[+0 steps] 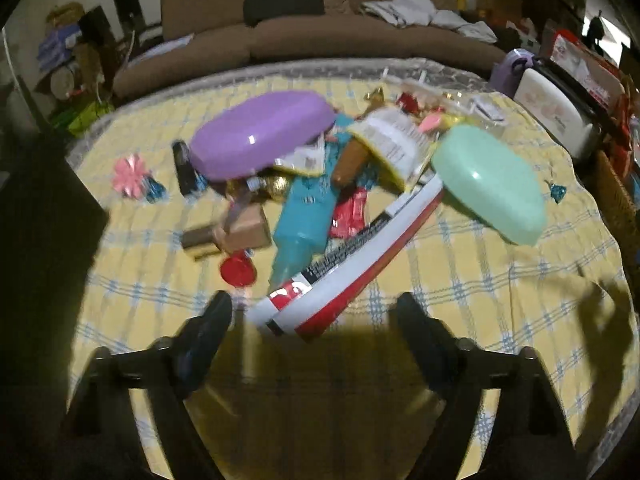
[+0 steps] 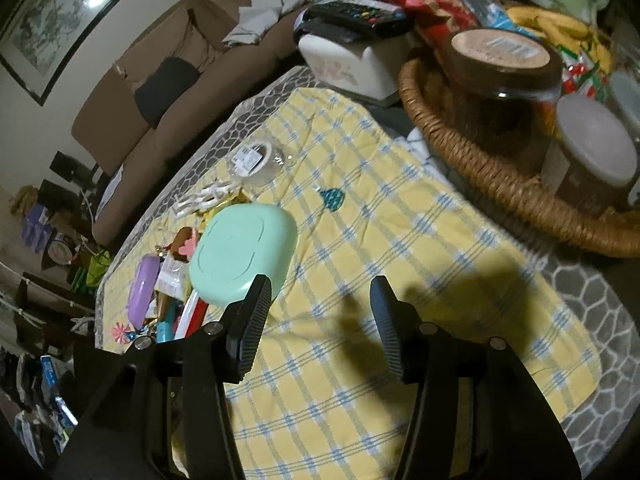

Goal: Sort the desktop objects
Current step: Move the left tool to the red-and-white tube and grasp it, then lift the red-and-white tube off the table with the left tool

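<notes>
A heap of small objects lies on the yellow checked cloth point(image 1: 460, 264). In the left wrist view I see a purple box point(image 1: 260, 136), a mint green box point(image 1: 492, 180), a teal bottle point(image 1: 304, 220), a red and white toothpaste box point(image 1: 348, 272), a red cap point(image 1: 238, 270) and a pink flower point(image 1: 128, 176). My left gripper point(image 1: 316, 312) is open and empty, just short of the toothpaste box's near end. My right gripper point(image 2: 320, 320) is open and empty above bare cloth, its left finger next to the mint green box point(image 2: 240, 256).
A wicker basket point(image 2: 480, 168) with jars stands at the right. A white holder point(image 2: 348, 60) with remotes sits behind it, also in the left wrist view point(image 1: 556, 116). A tape roll in plastic point(image 2: 256, 160) and a teal candy point(image 2: 332, 198) lie on the cloth. A brown sofa point(image 1: 320, 40) runs behind.
</notes>
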The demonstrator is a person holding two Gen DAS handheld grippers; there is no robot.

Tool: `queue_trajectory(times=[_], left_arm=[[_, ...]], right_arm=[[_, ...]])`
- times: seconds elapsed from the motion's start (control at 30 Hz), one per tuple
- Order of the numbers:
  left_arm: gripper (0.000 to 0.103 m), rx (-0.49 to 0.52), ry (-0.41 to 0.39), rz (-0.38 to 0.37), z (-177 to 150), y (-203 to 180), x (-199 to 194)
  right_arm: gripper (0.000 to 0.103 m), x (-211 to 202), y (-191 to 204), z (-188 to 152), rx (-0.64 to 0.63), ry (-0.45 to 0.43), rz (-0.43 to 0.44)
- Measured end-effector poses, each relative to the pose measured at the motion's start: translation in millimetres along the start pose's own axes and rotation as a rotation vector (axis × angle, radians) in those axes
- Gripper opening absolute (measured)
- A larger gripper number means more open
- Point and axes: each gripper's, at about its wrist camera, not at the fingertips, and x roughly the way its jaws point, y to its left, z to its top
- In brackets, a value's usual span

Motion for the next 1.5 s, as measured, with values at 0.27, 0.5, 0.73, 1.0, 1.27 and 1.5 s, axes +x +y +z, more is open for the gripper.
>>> queue_trajectory(times=[0.27,0.5,0.73,1.0,1.27,1.5], left_arm=[[0.018,-0.098,0.093,-0.181,-15,33,-17],[0.032,0.028,0.421,-0.211,-63,54,-64],[0.083,-0.045,0.255,-0.083,-50,71,-86],[0.078,0.096,0.293,-0.061,-45,2,-51],[0.034,0.303,0.244,0.059,-59,-55,-36],[0.013,0.034,0.195,-0.223,-36,-12,-75]], right_arm=[[0.049,-2,16,2,-0.122,-0.024,-0.088],[0.05,-3,14,-2,-0.101,-0.004,-0.048],[0.05,-3,13,-7,-0.091,0.019,-0.027],[0.05,0,16,-7,-0.102,0.031,-0.033],[0.05,7,23,-9,-0.126,0.055,-0.025],[0.049,8,23,-10,-0.129,0.069,-0.012]])
